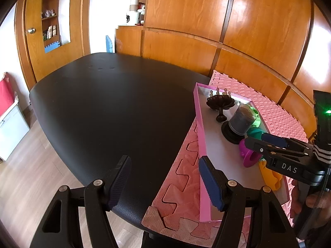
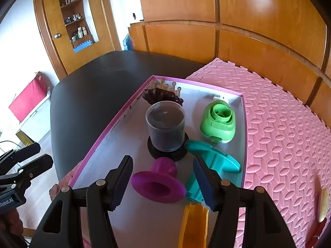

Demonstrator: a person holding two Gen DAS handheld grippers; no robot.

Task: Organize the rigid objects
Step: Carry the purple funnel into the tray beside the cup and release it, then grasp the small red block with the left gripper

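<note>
A pink-rimmed tray (image 2: 115,119) lies on a pink foam mat (image 2: 279,124). In it are a purple funnel-shaped piece (image 2: 159,180), a clear cup on a black base (image 2: 165,128), a green cap (image 2: 218,122), a teal piece (image 2: 215,161), a dark scalloped stand (image 2: 163,96) and an orange piece (image 2: 194,225). My right gripper (image 2: 163,183) is open, its fingers on either side of the purple piece. My left gripper (image 1: 165,183) is open and empty over the table's near edge, left of the tray (image 1: 199,136). The right gripper also shows in the left wrist view (image 1: 260,142).
The black table (image 1: 107,107) stretches left of the mat. Wooden panelled walls stand behind. A yellowish object (image 2: 322,204) and a red one (image 2: 316,235) lie on the mat at far right. Small wooden pegs (image 2: 165,85) stand at the tray's far corner.
</note>
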